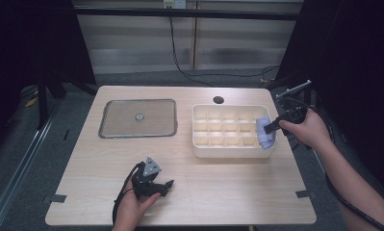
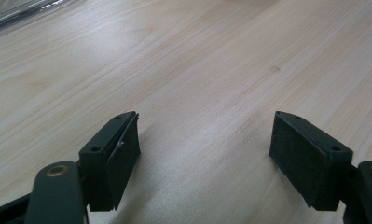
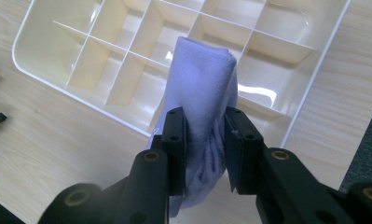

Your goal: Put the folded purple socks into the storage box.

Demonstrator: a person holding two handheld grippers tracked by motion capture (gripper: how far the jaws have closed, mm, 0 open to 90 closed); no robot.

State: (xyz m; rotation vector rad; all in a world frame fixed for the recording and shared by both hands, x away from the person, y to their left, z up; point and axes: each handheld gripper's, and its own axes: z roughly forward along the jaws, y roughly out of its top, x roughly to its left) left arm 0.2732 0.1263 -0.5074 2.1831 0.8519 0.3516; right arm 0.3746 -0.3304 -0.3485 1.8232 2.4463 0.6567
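- Your right gripper (image 3: 204,140) is clamped on one folded lilac cloth (image 3: 203,88), held over the right end of the divided tray (image 1: 198,144), just above its rim.
- That tray end sits near the table's (image 1: 228,192) right edge; wide bare wood lies in front of it.
- Your left gripper (image 2: 204,154) rests near the front edge, jaws wide apart on nothing.
- The cloth's lower end is hidden between the jaws.
- One flat lid (image 1: 137,118) lies at the back left.
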